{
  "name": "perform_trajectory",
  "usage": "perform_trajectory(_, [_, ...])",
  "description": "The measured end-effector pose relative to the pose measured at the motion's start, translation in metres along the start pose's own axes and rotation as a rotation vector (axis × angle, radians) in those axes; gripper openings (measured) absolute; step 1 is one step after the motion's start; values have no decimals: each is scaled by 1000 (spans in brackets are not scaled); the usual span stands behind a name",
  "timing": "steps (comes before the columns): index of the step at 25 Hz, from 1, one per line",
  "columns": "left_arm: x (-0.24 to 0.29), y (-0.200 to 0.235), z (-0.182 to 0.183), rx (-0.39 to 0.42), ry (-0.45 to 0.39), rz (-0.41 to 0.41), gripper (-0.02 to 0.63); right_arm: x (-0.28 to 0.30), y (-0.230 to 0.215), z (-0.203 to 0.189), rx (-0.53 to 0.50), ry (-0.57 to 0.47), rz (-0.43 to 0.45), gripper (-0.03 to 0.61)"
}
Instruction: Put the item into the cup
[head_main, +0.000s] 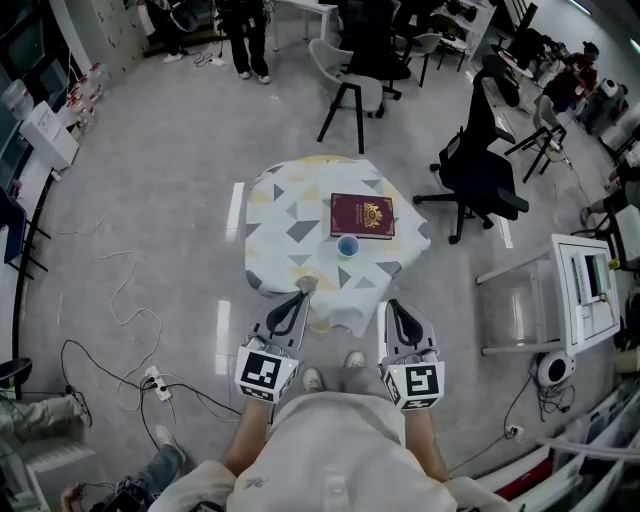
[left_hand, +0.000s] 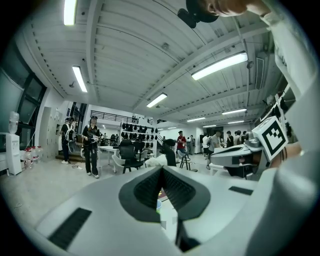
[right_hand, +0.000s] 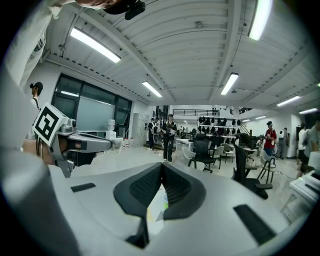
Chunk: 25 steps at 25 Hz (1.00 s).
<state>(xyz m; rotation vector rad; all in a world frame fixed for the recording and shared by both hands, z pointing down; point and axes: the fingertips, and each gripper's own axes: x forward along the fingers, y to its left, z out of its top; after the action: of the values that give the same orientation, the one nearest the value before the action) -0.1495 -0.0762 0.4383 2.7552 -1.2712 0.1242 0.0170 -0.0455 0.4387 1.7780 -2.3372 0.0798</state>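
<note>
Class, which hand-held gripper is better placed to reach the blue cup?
Probably left: the left hand-held gripper reaches over the tablecloth, nearer the cup; the right hand-held gripper hangs back.

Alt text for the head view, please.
A small table draped in a white triangle-patterned cloth holds a dark red book with a small blue cup at its near edge. The left claw and right claw, both shut, hover before it.

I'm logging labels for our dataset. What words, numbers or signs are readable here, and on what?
No text is readable in any view.
Book: gold design on the maroon cover, too small to read.
Cup: no print visible.
Marker cubes: black-and-white square patterns, no letters or numbers.
</note>
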Motion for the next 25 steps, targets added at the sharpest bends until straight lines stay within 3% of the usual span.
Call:
perform_trajectory(7, [14,1,-1,4,15,12,11,16,-10,2,6,-7,18,8])
perform_trajectory(13, [26,6,-3,11,37,71,11,42,-19,0,36,-17,83,8])
perform_trajectory(25, [88,18,12,37,54,155,11,100,-70,4,70,-43,166,8])
